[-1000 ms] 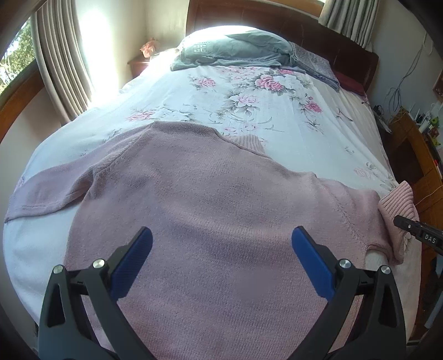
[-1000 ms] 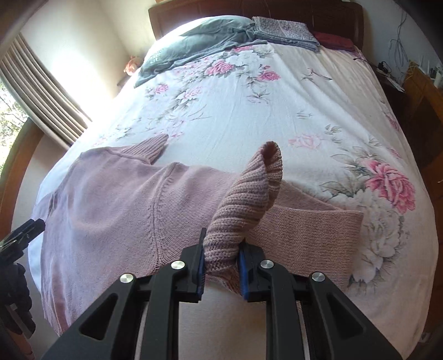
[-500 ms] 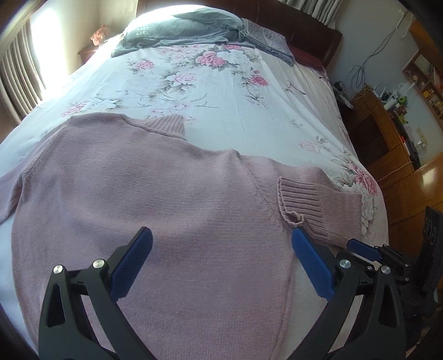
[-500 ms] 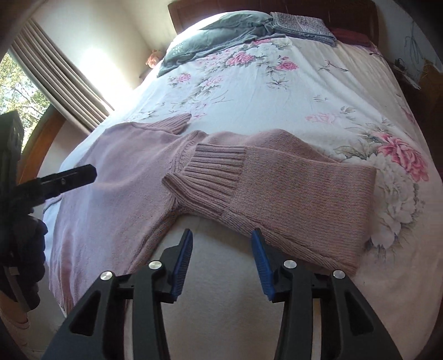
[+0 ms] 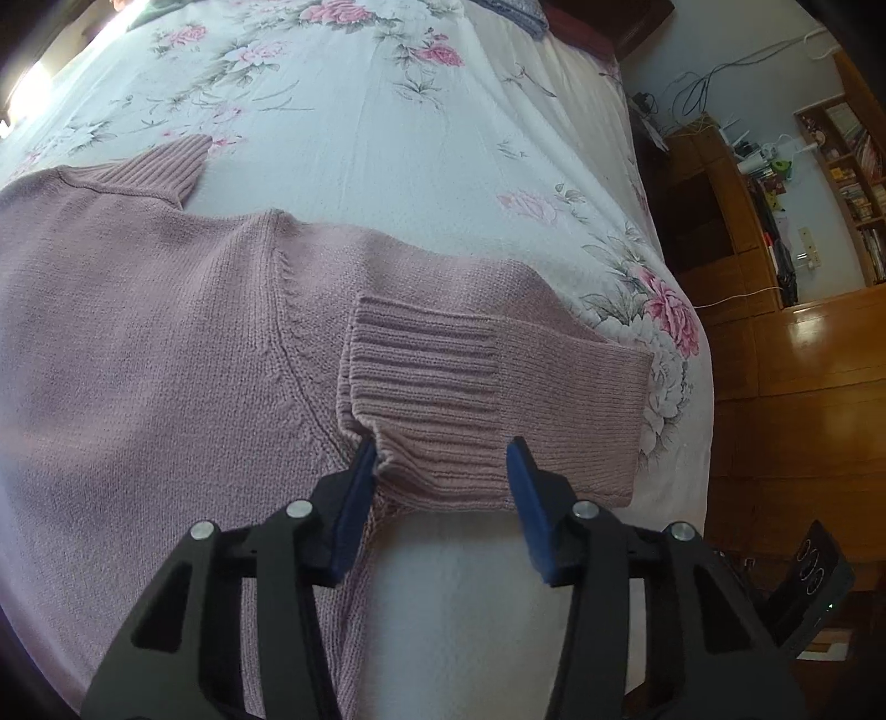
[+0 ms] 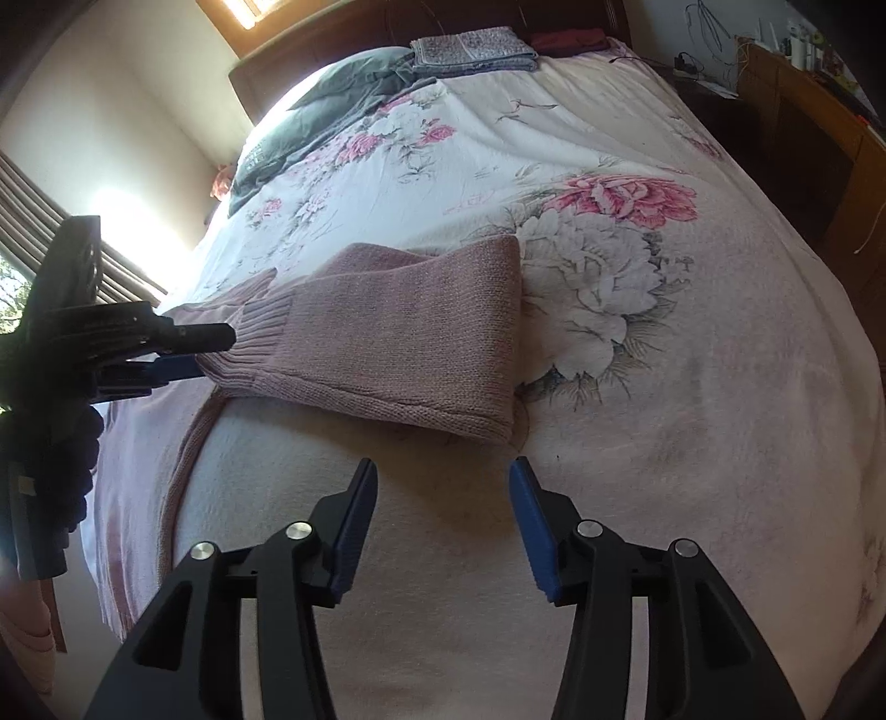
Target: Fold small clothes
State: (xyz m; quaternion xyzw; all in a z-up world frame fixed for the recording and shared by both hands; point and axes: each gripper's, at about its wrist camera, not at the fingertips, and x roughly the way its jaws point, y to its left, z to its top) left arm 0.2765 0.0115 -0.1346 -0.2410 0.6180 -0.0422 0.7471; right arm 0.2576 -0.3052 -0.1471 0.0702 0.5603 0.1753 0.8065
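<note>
A pink knit sweater (image 5: 138,332) lies flat on the floral bedspread (image 5: 387,138), its ribbed collar (image 5: 160,166) pointing up the bed. Its right sleeve (image 6: 410,332) is folded back on itself, so the ribbed cuff (image 5: 426,360) rests near the shoulder seam. My left gripper (image 5: 443,476) is open, and its blue fingers straddle the near edge of the cuff. In the right wrist view the left gripper (image 6: 177,365) comes in from the left at the cuff. My right gripper (image 6: 443,493) hangs open over bare bedspread, just short of the sleeve's fold.
Grey bedding (image 6: 343,105) and a folded patterned cloth (image 6: 470,50) lie at the headboard. Wooden shelves and a cabinet (image 5: 775,249) stand past the bed's right side, above a shiny wooden floor (image 5: 803,360). Curtains (image 6: 55,232) hang at the left.
My right gripper let go of the cuff, laid the sleeve folded, and drew back. My left gripper swung right to the cuff and its jaws narrowed around its edge.
</note>
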